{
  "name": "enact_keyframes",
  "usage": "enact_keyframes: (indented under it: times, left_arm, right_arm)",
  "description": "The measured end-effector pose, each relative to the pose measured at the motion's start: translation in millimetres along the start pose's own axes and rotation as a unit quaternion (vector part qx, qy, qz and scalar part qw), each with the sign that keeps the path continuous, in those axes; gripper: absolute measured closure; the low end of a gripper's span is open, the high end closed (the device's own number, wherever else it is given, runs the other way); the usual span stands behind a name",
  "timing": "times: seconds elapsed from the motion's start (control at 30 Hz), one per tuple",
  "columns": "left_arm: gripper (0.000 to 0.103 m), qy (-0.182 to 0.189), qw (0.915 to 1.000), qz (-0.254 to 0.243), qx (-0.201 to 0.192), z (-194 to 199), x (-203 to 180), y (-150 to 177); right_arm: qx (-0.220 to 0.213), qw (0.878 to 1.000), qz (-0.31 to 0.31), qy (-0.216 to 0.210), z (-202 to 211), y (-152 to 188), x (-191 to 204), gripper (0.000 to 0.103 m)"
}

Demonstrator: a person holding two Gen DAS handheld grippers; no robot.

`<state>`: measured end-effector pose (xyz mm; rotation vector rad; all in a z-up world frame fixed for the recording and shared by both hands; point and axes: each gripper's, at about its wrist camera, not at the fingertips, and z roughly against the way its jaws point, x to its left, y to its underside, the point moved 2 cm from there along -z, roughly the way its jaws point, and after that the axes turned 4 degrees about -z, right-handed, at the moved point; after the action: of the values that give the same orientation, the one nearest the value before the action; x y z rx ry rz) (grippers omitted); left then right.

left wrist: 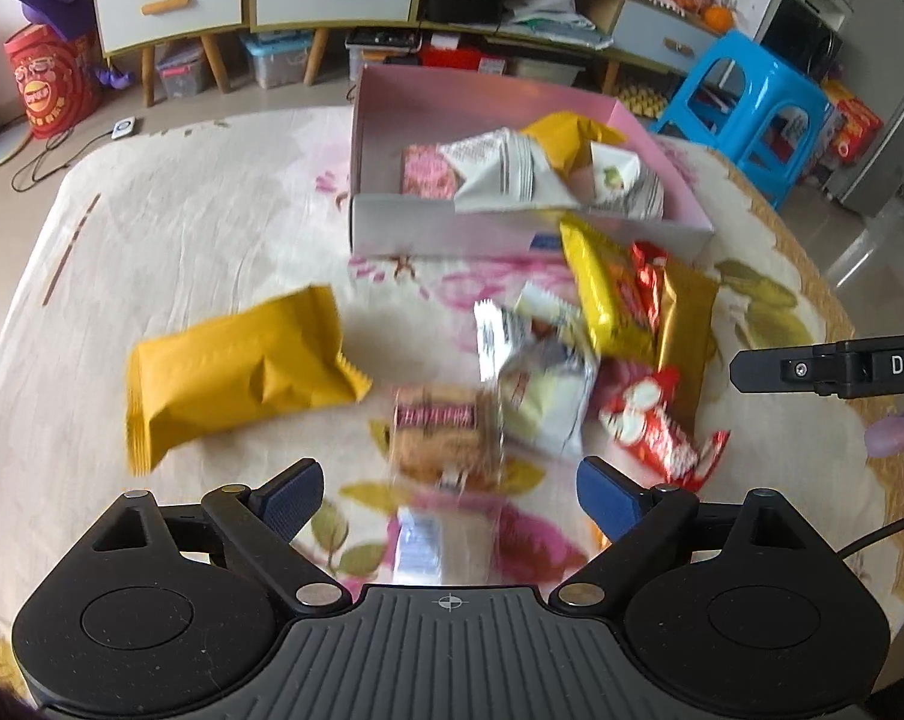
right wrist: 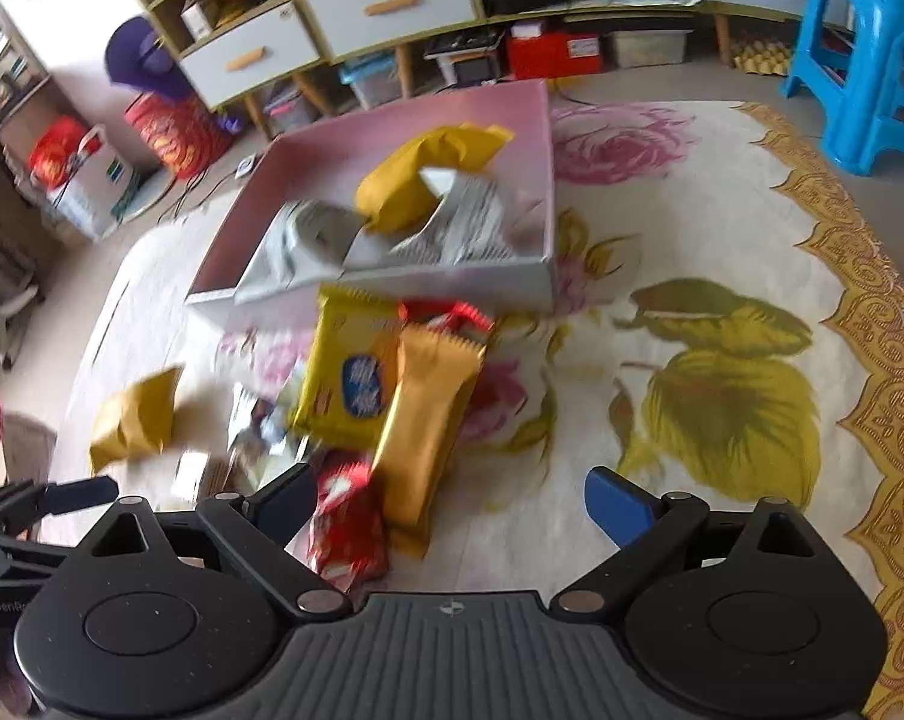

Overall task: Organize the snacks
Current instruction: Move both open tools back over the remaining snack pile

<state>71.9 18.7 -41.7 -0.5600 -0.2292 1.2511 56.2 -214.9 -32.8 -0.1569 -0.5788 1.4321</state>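
Low in the centre of the left wrist view, the left gripper (left wrist: 449, 495) hangs with its 2 blue pads spread wide and nothing between them, directly over a clear-wrapped biscuit pack (left wrist: 443, 441). Just right of that pack lies a silver-white packet (left wrist: 542, 390), and right again a red wrapper (left wrist: 662, 432); all sit on the floral cloth (left wrist: 182, 228).

Higher, just right of frame centre, stands the pink box (left wrist: 392, 114), already holding a yellow pouch (left wrist: 563, 135), white printed packets (left wrist: 500, 171) and a pink packet (left wrist: 428, 174). At left of centre a lone yellow pouch on the cloth (left wrist: 236, 372) lies well apart from the heap.

At the bottom middle of the right wrist view, the right gripper (right wrist: 452, 501) is likewise spread open and empty. The gold bar wrapper (right wrist: 428, 420) and a red packet (right wrist: 344, 528) lie near its left pad, with the yellow biscuit pack (right wrist: 356, 378) above them, leaning toward the box's front wall (right wrist: 482, 288).

Judging by this layout, the sorting is partway done: several snacks are boxed, roughly 7 remain outside. The step in hand looks like choosing and reaching for the next item. For the left side, that probably means lowering onto the biscuit pack, closing across its narrow width, then lifting over the front wall. Motion blur makes exact contact hard to tell.
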Motion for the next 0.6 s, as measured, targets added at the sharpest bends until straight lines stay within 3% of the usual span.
enact_keyframes:
  times: [0.6]
  left_arm:
    - [0.010, 0.002, 0.9971, -0.068, 0.033, -7.9, 1.5, 49.3]
  right_arm:
    - [0.059, 0.997, 0.058, -0.010, -28.2, 55.8, 50.7, 0.014]
